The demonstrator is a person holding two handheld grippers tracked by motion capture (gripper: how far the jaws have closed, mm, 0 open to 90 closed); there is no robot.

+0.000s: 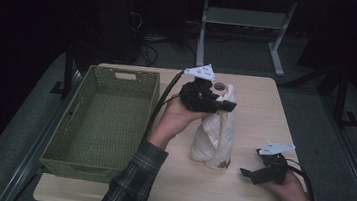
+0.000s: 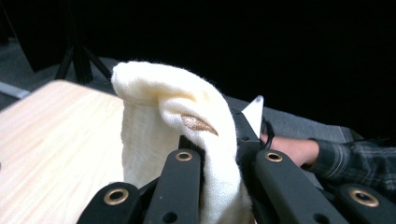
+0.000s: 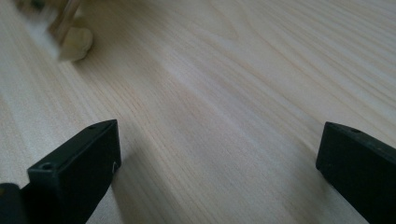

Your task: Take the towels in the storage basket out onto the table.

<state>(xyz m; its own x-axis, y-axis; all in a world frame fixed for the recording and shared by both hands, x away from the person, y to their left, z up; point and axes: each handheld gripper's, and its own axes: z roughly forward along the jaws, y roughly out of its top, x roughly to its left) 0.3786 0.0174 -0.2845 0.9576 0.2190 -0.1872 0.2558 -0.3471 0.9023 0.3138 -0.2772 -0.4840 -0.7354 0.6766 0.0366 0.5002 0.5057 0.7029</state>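
Cream cloth (image 2: 163, 116) clamped in left gripper (image 2: 219, 158) fingers (gold patch visible there); right gripper (image 3: 217, 172) fingers apart.

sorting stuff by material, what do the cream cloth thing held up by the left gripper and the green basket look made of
The cream cloth looks like soft woven or knitted fabric, matte and slightly fuzzy: it drapes in folds from the left gripper. The green rectangular basket looks woven, perhaps wicker or paper cord, matte: a regular weave texture covers its walls and floor.

At frame centre the left gripper (image 1: 219, 105) lifts a cream cloth (image 1: 215, 139) off the desk (image 1: 261, 104); a green basket (image 1: 101, 122) sits left.
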